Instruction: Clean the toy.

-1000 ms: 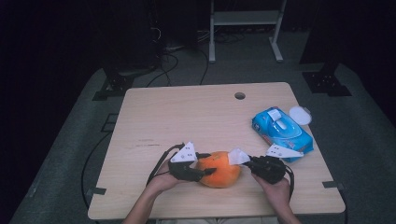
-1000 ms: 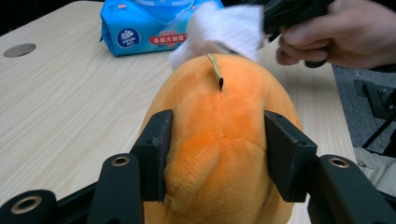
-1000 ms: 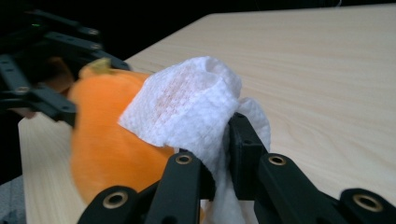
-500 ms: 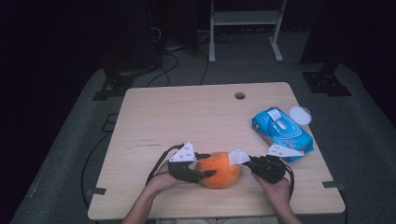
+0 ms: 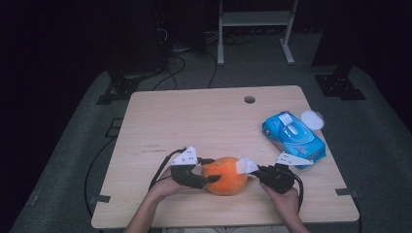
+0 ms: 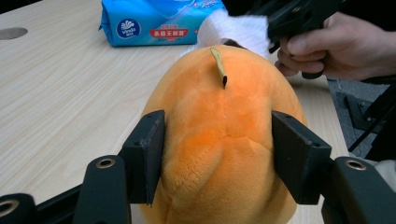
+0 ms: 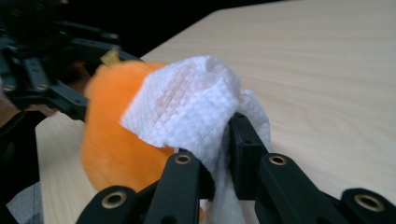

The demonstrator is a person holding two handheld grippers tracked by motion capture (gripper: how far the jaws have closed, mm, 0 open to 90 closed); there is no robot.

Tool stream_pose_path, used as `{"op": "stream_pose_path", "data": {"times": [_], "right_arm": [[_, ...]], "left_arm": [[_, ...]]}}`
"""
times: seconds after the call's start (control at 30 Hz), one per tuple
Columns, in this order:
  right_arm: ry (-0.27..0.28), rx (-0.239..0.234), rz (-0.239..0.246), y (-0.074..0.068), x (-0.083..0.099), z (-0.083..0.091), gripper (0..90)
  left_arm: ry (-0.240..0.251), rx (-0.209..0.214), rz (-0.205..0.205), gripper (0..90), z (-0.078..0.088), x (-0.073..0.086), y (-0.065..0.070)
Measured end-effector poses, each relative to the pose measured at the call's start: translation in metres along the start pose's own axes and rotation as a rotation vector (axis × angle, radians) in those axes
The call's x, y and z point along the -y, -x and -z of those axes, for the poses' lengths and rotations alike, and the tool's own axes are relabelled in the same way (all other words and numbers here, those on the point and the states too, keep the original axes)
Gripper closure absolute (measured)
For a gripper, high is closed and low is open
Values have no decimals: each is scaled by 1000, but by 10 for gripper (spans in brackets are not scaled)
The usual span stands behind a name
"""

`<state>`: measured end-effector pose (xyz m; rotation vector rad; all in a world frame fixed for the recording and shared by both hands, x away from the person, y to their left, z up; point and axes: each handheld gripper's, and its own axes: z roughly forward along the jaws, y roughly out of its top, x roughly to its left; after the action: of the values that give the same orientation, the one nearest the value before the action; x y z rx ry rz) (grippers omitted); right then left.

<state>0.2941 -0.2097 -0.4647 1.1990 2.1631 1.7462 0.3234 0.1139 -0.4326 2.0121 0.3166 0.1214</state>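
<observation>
An orange plush fruit point(image 5: 226, 175) with a small stem point(image 6: 218, 67) lies near the table's front edge. My left gripper point(image 5: 211, 170) has it between its jaws from the left. Both pads point(image 6: 150, 156) dent its sides point(image 6: 224, 135), so it is held, though the jaws have just been opening a little. My right gripper point(image 5: 255, 171) comes from the right, shut on a crumpled white wipe point(image 7: 187, 107). The wipe point(image 5: 245, 165) rests against the fruit's upper right side point(image 7: 112, 135).
A blue pack of wet wipes point(image 5: 293, 138) lies at the table's right side, with a round white lid point(image 5: 311, 120) just beyond it. A cable hole point(image 5: 249, 99) sits near the far edge. The table point(image 5: 194, 121) ends close behind both hands.
The left jaws stand slightly wider around the fruit than before. The right gripper with the wipe has barely shifted against the fruit.
</observation>
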Motion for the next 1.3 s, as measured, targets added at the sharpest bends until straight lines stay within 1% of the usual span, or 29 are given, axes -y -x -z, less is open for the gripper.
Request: {"op": "stream_pose_path", "data": {"times": [0.07, 0.1, 0.13, 0.17, 0.27, 0.3, 0.33, 0.37, 0.43, 0.47, 0.53, 0.6, 0.63, 0.67, 0.73, 0.77, 0.8, 0.83, 0.9, 0.97, 1.0, 1.03, 1.07, 1.1, 1.13, 1.17, 1.23, 1.27, 1.3], "right_arm": [[-5, 6, -4, 0, 0, -1, 816], [-4, 13, 6, -1, -1, -1, 816], [-4, 22, 31, -5, -4, 0, 817], [2, 29, 67, -12, -9, 1, 816], [52, -20, 113, -26, -18, 6, 814], [58, -28, 140, -31, -21, 6, 813], [53, -23, 162, -34, -22, 6, 812], [41, -13, 175, -34, -21, 5, 812], [32, -13, 136, -26, -17, 4, 811], [29, 2, 128, -22, -15, 4, 811], [21, 19, 94, -16, -14, 5, 811], [24, 22, 87, -16, -14, 5, 813], [32, 16, 102, -20, -16, 5, 813], [40, 4, 124, -26, -18, 5, 812], [60, -39, 172, -39, -22, 4, 812], [57, -43, 200, -45, -24, 4, 811], [53, -39, 221, -48, -24, 3, 812], [47, -32, 232, -48, -24, 3, 812], [36, -21, 192, -39, -23, 4, 812], [17, 20, 176, -29, -22, 6, 812], [10, 33, 155, -24, -21, 7, 812], [8, 34, 141, -20, -20, 8, 812], [7, 34, 137, -19, -20, 8, 812], [9, 31, 139, -21, -20, 7, 811], [13, 25, 150, -24, -21, 6, 811], [17, 10, 167, -29, -23, 6, 811], [21, 2, 211, -41, -26, 5, 811], [33, -16, 228, -47, -29, 6, 811], [38, -21, 235, -50, -30, 7, 811]], "left_arm": [[2, 1, 3, 397, 0, 0, 0], [3, 2, 0, 396, -1, 0, 0], [4, 6, -12, 391, -1, -1, 2], [7, 9, -20, 386, -1, -1, 3], [9, 26, -44, 379, -6, -4, 9], [9, 30, -58, 375, -8, -6, 12], [4, 30, -68, 367, -9, -8, 15], [2, 32, -78, 355, -8, -9, 15], [31, 57, -70, 313, -7, -7, 13], [42, 62, -62, 292, -8, -5, 12], [28, 52, -48, 245, -9, -2, 9], [20, 46, -46, 264, -10, -2, 9], [10, 34, -61, 301, -11, -3, 10], [12, 28, -60, 327, -11, -4, 12], [4, 18, -75, 369, -12, -7, 14], [1, 14, -80, 377, -13, -8, 15], [-5, 12, -87, 380, -12, -8, 16], [4, 19, -85, 379, -11, -8, 16], [16, 34, -73, 354, -10, -6, 13], [34, 45, -61, 269, -8, -5, 10], [29, 39, -49, 228, -7, -4, 8], [19, 33, -33, 189, -8, -3, 6], [19, 37, -18, 187, -8, -1, 4], [15, 47, -16, 205, -9, 0, 4], [9, 48, -30, 255, -10, 0, 5], [7, 43, -39, 294, -10, -2, 7], [5, 17, -59, 366, -10, -9, 12], [11, 14, -65, 387, -10, -11, 14], [19, 10, -67, 404, -10, -15, 17]]}}
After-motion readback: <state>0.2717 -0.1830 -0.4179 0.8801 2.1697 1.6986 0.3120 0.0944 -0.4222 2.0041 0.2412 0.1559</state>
